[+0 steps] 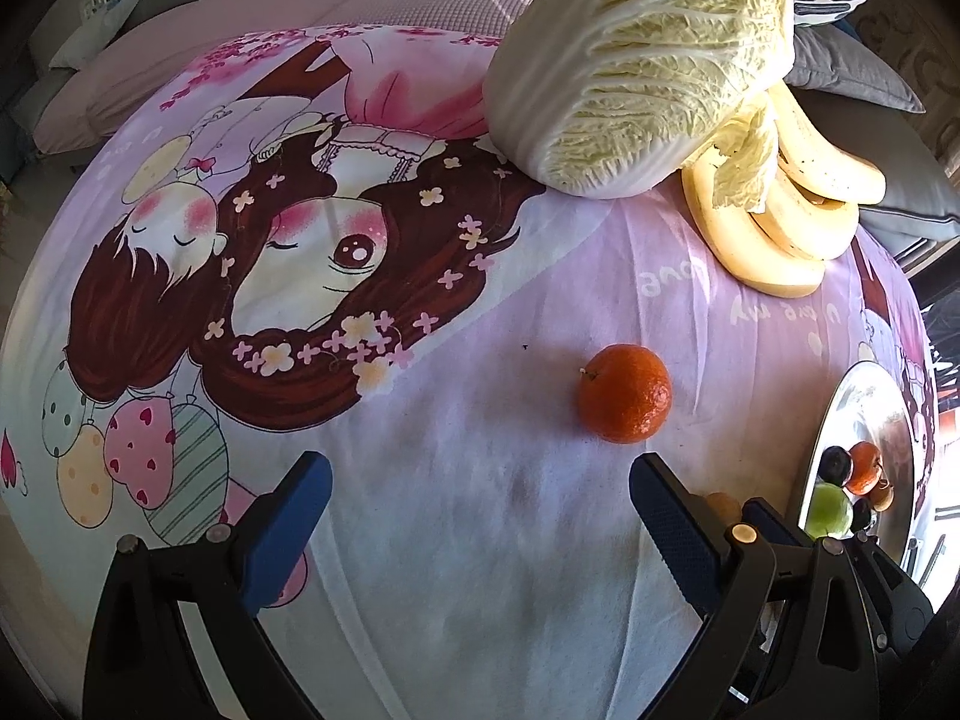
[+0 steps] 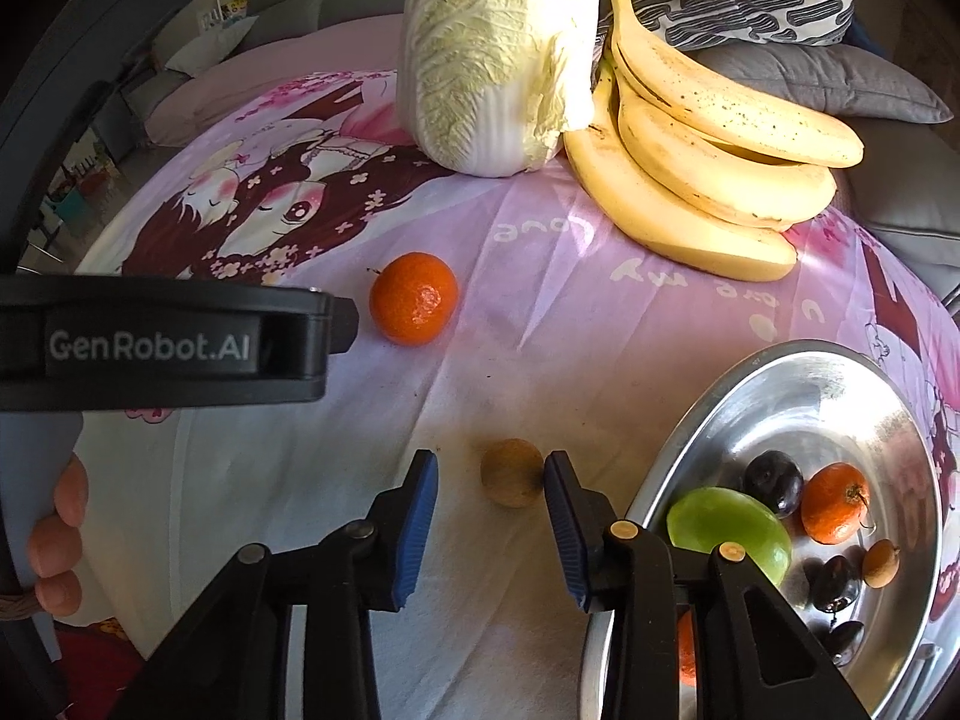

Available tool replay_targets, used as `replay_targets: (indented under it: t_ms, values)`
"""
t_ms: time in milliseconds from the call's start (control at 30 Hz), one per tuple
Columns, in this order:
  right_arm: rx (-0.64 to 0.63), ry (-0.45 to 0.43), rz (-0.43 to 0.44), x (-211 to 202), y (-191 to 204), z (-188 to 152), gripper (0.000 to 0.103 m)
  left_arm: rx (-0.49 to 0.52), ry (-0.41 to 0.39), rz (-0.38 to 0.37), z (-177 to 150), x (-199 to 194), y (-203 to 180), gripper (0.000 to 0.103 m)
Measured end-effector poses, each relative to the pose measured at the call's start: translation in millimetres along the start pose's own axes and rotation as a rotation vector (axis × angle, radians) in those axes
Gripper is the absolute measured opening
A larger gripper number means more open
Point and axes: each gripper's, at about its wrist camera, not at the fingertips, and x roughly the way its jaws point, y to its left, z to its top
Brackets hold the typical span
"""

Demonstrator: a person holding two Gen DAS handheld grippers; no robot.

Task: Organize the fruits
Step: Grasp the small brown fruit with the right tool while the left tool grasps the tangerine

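Loose on the printed bedsheet: one orange mandarin [image 2: 414, 298], glossy, short stem pointing left, well apart from the rest. Nearer, a small round brown longan [image 2: 512, 473], dull-skinned, just beside the steel bowl [image 2: 708, 420]. Behind, a bunch of yellow speckled bananas [image 2: 708, 162], lying stacked, stems against the napa cabbage [image 2: 498, 54]. Inside the bowl: a green apple [image 2: 729, 525], a second mandarin [image 2: 835, 502], dark plums [image 2: 774, 482], another small longan [image 2: 881, 564].
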Motion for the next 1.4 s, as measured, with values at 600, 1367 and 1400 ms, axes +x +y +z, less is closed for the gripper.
replay_targets:
  t_ms: [600, 1367, 1400]
  values:
    - [0.002, -0.014, -0.027, 0, -6, 3, 0.023, -0.032, 0.013, -0.075, 5, 7, -2, 0.099]
    - [0.072, -0.073, -0.002, -9, -19, 11, 0.023, -0.029, 0.035, -0.213, 31, 36, -36, 0.069]
    - [0.073, -0.073, -0.002, -9, -19, 11, 0.023, -0.028, 0.033, -0.218, 33, 37, -37, 0.067]
